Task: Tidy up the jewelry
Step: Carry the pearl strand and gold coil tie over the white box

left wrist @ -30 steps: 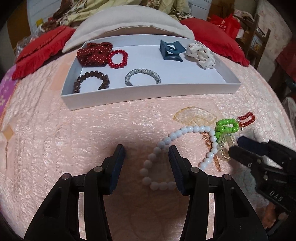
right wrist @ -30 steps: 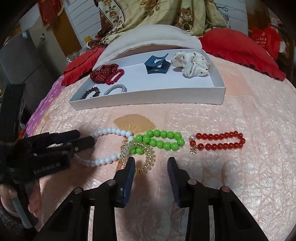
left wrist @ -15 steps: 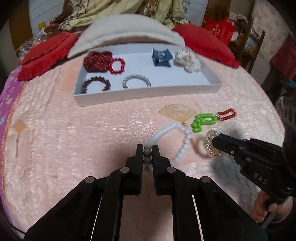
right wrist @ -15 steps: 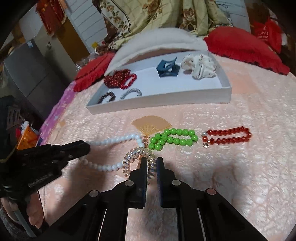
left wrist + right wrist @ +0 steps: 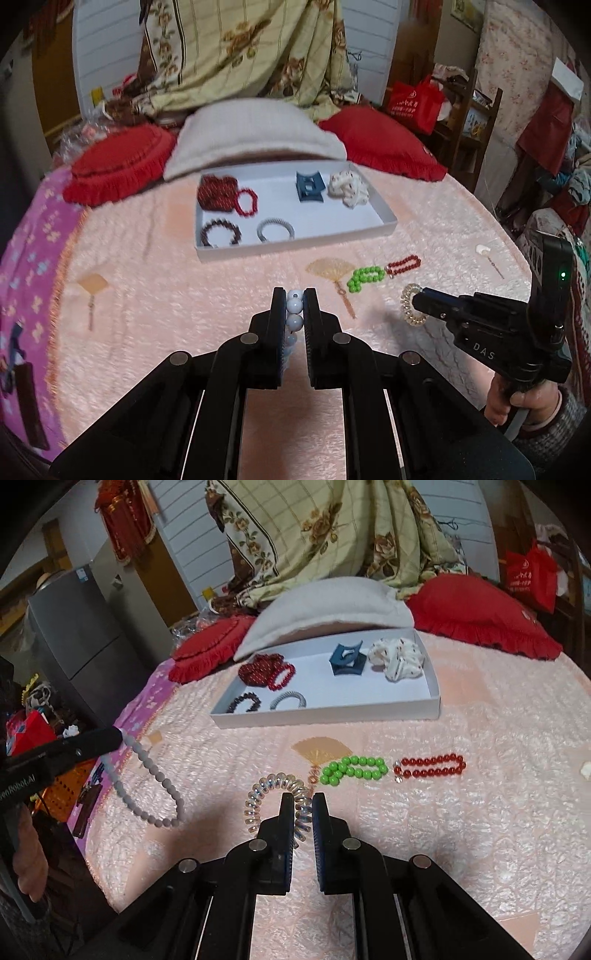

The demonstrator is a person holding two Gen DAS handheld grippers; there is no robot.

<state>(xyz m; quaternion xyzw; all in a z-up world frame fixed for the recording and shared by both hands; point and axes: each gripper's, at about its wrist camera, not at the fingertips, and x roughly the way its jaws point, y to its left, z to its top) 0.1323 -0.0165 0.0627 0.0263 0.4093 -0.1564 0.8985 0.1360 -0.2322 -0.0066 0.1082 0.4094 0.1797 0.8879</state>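
My left gripper (image 5: 294,295) is shut on a white bead necklace (image 5: 294,305) and holds it above the pink bedspread; the strand hangs from it in the right wrist view (image 5: 155,782). My right gripper (image 5: 303,801) is shut on a clear spiral hair tie (image 5: 271,794), also seen in the left wrist view (image 5: 410,304). A white tray (image 5: 295,245) further back holds a dark red scrunchie, red, brown and grey bracelets, a blue claw clip (image 5: 309,187) and a white scrunchie (image 5: 349,188). A green bead bracelet (image 5: 352,770) and a red bead bracelet (image 5: 430,766) lie on the bedspread.
A tan fan pendant (image 5: 317,753) lies beside the green bracelet. Another fan pendant (image 5: 91,286) lies at the left. A small white item (image 5: 482,249) lies at the right. Red cushions (image 5: 118,166) and a white pillow (image 5: 255,134) sit behind the tray.
Both grippers have risen off the bedspread, the left with the white necklace and the right with the spiral hair tie. A second ago both were open.
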